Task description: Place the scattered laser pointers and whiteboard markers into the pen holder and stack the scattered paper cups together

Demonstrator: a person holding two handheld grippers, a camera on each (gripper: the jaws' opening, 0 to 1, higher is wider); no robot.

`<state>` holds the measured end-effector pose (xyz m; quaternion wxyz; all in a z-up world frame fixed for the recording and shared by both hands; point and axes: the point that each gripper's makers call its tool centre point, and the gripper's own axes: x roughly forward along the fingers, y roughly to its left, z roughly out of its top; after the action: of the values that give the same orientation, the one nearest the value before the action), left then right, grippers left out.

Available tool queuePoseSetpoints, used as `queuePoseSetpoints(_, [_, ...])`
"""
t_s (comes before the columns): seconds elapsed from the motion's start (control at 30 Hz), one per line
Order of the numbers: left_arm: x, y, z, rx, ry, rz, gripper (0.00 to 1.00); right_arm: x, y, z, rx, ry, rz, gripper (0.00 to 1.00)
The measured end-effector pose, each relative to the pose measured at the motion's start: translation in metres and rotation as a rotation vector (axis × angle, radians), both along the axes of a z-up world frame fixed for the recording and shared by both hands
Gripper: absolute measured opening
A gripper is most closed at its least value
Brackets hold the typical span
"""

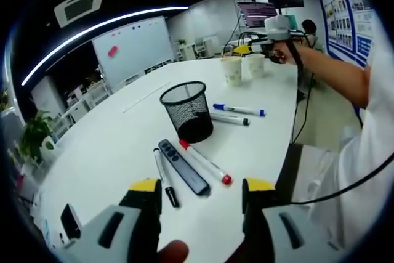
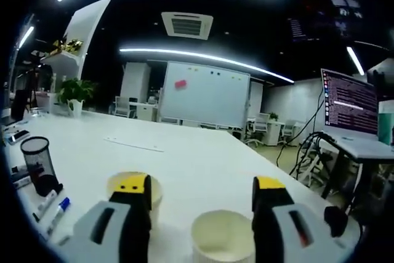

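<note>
In the left gripper view a black mesh pen holder stands upright on the white table. In front of it lie a red-capped marker, a dark laser pointer and a black marker. Behind it lie a blue marker and a black-capped one. My left gripper is open just short of them. Two paper cups stand far off, with the right gripper over them. In the right gripper view my right gripper is open above the cups.
A person's arm reaches along the table's right edge, with a cable hanging near it. A phone lies at the near left. A laptop sits on a side desk at right. A whiteboard stands beyond the table.
</note>
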<state>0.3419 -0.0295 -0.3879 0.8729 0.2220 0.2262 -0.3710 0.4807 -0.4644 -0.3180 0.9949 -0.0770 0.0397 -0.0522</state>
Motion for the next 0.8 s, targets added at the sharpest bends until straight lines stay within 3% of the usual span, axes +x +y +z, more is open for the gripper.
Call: queuePoseSetpoints(0.8, [-0.0044,-0.0036,0.0033,0.002,0.006,0.0,0.53,-0.009,-0.01,-0.0054,0.006,-0.001,-0.052,0.7])
